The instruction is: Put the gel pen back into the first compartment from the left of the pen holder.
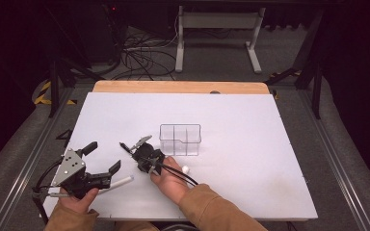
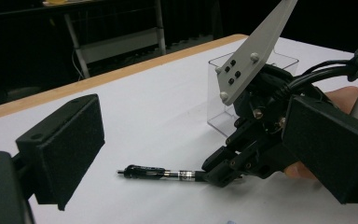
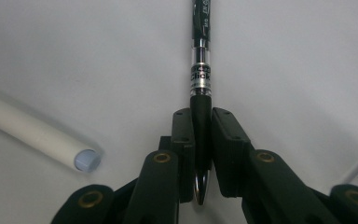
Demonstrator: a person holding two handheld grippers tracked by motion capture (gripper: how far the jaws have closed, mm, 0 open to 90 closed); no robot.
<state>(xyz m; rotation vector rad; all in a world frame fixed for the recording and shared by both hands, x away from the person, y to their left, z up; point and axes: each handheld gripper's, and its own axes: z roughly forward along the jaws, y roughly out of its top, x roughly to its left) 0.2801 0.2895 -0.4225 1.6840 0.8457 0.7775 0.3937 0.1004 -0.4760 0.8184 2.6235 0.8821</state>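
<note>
The right tongs (image 3: 200, 154) are clamped on the pen (image 3: 200, 70), pads squeezing the clip end of the barrel, and you can see the metal clip poking out behind the pads in the right gripper view. The pen sticks straight out from the tongs along their line. From above, its long axis runs up and to the left across the tabletop (image 1: 250, 183), tip end (image 1: 121, 144) pointing away from the clear box (image 1: 180, 140). In the left gripper view the pen (image 2: 161, 173) lies pretty much flat, right at the white surface, but I can't tell if it's actually resting on it or just skimming it.

The left tongs (image 1: 103, 158) are wide apart with nothing between them, sitting off to the left, aimed across toward the pen.

There's a white tube (image 3: 37, 135) lying near the right tongs, and from above it's between the two hands (image 1: 120, 183). The box is just to the right of the right tongs (image 1: 134, 148), divided into compartments and see-through.

Room-wise: loads of bare tabletop to the right and beyond the box, and the pen tip has open space in front of it. The near edge is close to both hands.

Hard to see: the pen's far end is cut off at the top of the right gripper view, and the tube runs out of frame on the left. From above the pen is tiny and mostly lost against the gripper.
</note>
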